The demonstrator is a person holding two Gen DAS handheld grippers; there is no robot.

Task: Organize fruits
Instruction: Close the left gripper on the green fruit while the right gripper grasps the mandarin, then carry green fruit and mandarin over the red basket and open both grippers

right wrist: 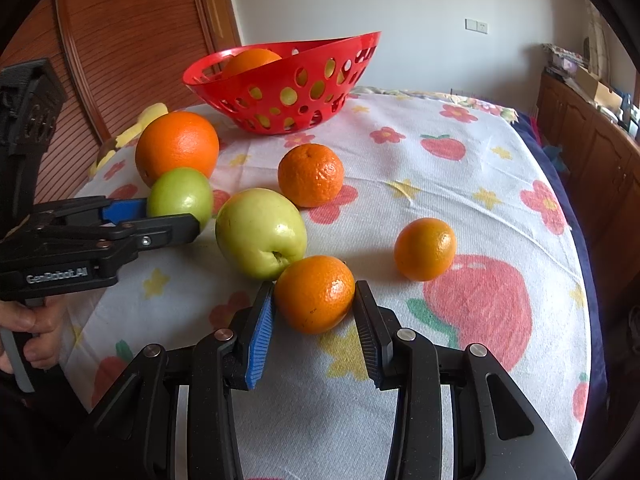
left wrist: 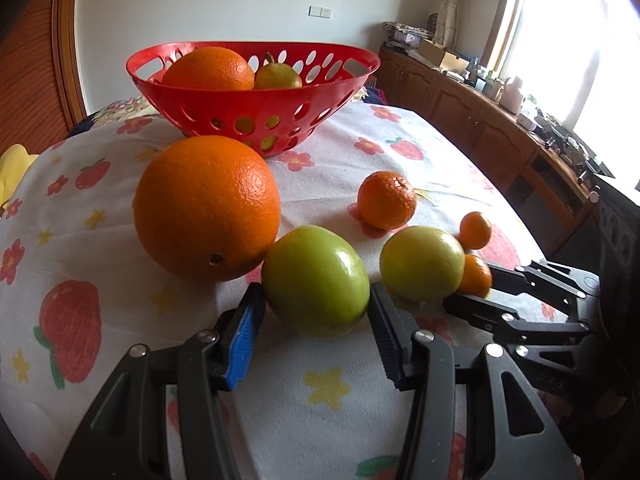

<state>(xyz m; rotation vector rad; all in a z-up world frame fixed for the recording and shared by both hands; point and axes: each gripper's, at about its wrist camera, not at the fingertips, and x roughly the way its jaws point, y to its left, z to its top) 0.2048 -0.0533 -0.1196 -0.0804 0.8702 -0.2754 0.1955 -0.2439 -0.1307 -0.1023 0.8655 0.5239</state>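
Observation:
A red perforated basket [left wrist: 256, 108] at the back holds an orange [left wrist: 208, 69] and a yellow-green fruit [left wrist: 278, 77]; it also shows in the right wrist view [right wrist: 280, 92]. My left gripper [left wrist: 316, 312] has its jaws around a green apple [left wrist: 316, 280] on the cloth, both pads touching it. My right gripper [right wrist: 314, 308] has its jaws against a small mandarin [right wrist: 315, 294] on the cloth. A big orange [left wrist: 206, 208], a second green apple [left wrist: 422, 262] and two other mandarins [right wrist: 311, 175] [right wrist: 425, 249] lie loose.
The table has a white cloth with strawberry and flower prints [right wrist: 440, 184]. A wooden sideboard [left wrist: 500, 136] runs along the right under a bright window. A wooden door [right wrist: 132, 40] stands behind on the left. The table edge drops off at the right.

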